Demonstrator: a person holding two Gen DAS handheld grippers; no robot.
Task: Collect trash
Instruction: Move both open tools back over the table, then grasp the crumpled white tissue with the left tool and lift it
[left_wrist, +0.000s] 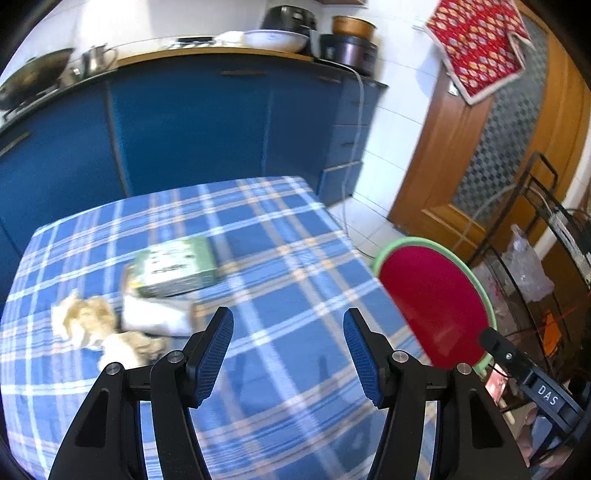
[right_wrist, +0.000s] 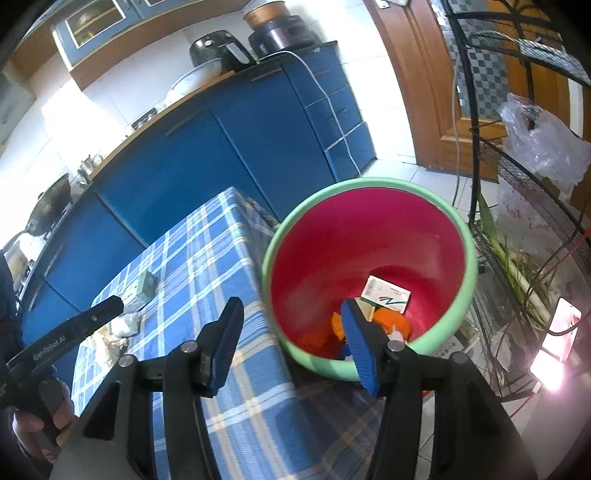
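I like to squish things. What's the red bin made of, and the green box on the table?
The bin looks like smooth plastic: glossy red inside, with a moulded green rim. The green box seems printed cardboard, with flat faces and sharp edges, though it is blurred.

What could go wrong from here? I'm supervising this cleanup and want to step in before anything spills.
1. The green-rimmed red plastic bin sits just past the edge of the blue plaid tablecloth; a bump from the open right gripper could tip out the white carton.
2. The green box and crumpled paper scraps lie far from the bin, so the open left gripper might drop them in transit.
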